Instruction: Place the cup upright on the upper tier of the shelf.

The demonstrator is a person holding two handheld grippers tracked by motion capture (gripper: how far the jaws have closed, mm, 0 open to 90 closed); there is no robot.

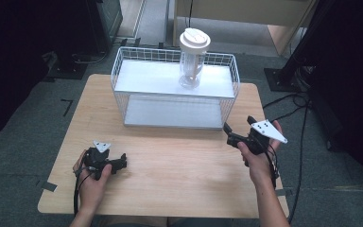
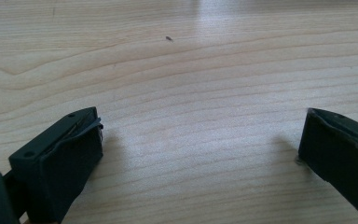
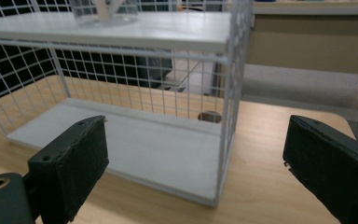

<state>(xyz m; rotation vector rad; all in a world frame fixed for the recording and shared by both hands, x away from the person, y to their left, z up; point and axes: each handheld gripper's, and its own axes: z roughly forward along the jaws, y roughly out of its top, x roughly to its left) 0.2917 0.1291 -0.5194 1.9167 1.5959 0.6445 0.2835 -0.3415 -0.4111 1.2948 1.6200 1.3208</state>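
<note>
A white wire rack (image 1: 175, 92) with two shelves stands at the back of the wooden table (image 1: 179, 165). On its upper shelf stands a clear bottle (image 1: 192, 59) with a white lid, upright. My left gripper (image 1: 122, 162) lies low at the front left, open, with bare wood (image 2: 191, 70) between its jaws (image 2: 203, 123). My right gripper (image 1: 238, 124) is held at the right, beside the rack's front right corner. It is open and empty (image 3: 198, 126) and faces the rack's corner post (image 3: 228, 93) and lower shelf. The bottle's base (image 3: 105, 11) shows at the top.
Black stands (image 1: 283, 75) and cables (image 1: 298, 101) sit on the grey floor to the right of the table. A light wooden cabinet (image 1: 246, 12) stands behind it. The table's front half is bare wood between my two hands.
</note>
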